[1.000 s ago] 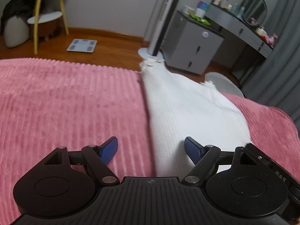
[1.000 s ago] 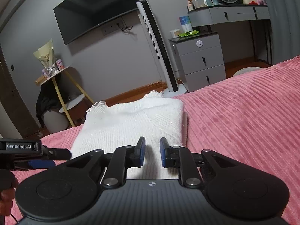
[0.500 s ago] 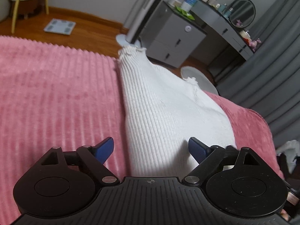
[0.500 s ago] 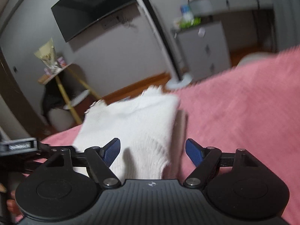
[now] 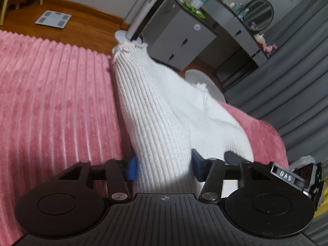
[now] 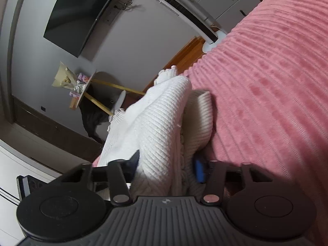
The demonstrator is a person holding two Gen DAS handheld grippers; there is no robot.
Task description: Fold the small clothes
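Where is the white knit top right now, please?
In both wrist views the white knit top is bunched between each gripper's fingers, lifted over the pink blanket.

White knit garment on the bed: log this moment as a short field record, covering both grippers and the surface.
garment: white ribbed knit top, near end raised off the bed, far ruffled edge at the bed's edge
left gripper: fingers on either side of the garment's near end, fabric bunched between them
right gripper: fingers around a bunched fold of the same garment, view tilted
surface: pink ribbed blanket
fold state: partly doubled over, not yet a neat fold
background: grey drawer cabinet, bathroom scale on wood floor
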